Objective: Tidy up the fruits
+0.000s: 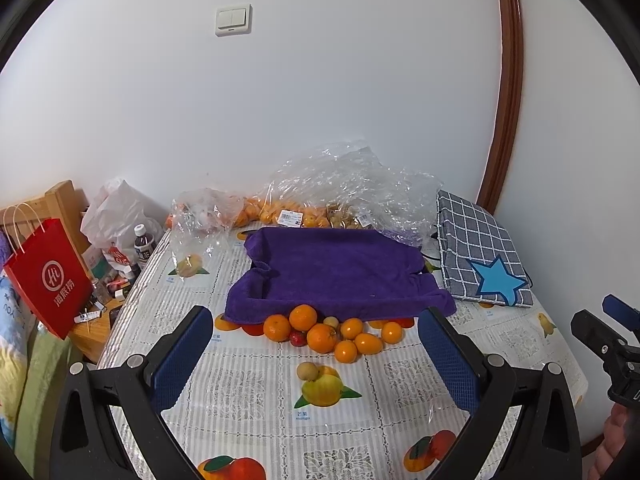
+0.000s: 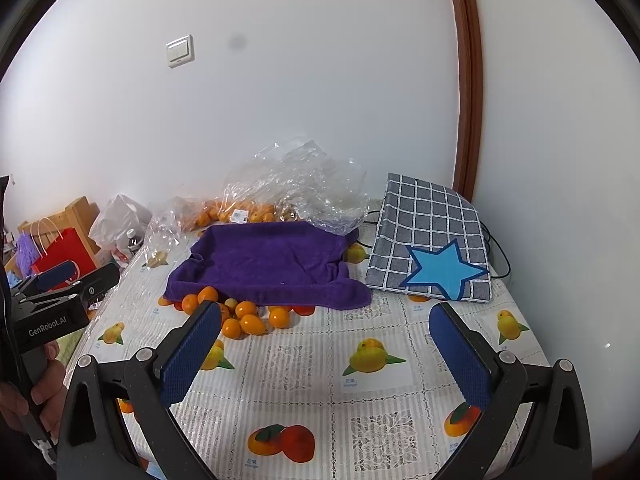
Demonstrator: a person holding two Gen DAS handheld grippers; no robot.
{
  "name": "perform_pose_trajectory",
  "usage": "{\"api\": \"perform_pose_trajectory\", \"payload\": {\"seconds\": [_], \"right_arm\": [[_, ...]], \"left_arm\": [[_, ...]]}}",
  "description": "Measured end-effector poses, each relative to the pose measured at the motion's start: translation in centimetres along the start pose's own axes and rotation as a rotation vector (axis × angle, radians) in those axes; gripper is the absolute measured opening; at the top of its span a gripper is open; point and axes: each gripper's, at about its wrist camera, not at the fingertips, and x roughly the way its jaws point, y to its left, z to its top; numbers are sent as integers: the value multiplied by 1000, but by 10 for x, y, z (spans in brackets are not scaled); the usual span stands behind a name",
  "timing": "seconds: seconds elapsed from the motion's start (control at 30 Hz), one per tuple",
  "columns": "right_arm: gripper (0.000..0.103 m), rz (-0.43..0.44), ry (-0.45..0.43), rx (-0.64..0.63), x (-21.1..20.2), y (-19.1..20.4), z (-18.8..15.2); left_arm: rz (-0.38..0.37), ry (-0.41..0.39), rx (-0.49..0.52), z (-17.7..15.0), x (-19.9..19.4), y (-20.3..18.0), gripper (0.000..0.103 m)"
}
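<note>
risk is rolling: small round orange citrus fruits (image 1: 324, 330) heaped ahead of my left hand-held gripper (image 1: 316, 356), against the purple towel-lined tray (image 1: 336, 272). both hand-held grippers gape wide, empty; a nudge scatters them off the desk (image 1: 248, 400).

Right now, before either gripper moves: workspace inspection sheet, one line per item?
Surface: table under a fruit-print plastic tablecloth; front area free of real objects.
Job's things: loose pile of small orange citrus fruits against the near edge of a purple towel-lined tray; a small tan round fruit lies apart, nearer the camera.
Clutter: crumpled clear plastic bags holding more fruit behind the tray; grey checked fabric pouch with a blue star on the right.
Grippers: left gripper and right gripper both open, blue-padded fingers holding nothing.
Cables: black cable behind the pouch.
Surroundings: white wall, light switch, red paper bag off the left edge.
</note>
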Motion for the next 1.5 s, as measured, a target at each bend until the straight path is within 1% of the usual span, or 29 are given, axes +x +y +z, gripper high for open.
{"api": "perform_pose_trajectory", "payload": {"seconds": [1.17,1.37,1.5], "right_arm": [[103,18,-12,7,-6,0,-2],[103,23,-2,1,-2,2,-3],[103,28,10,-12,9,6,-4]], "left_arm": [[-5,-7,-4,-5,0,1,103],[-9,4,-21,-11,4,9,103],[-11,15,-29,-14,11,16,103]]}}
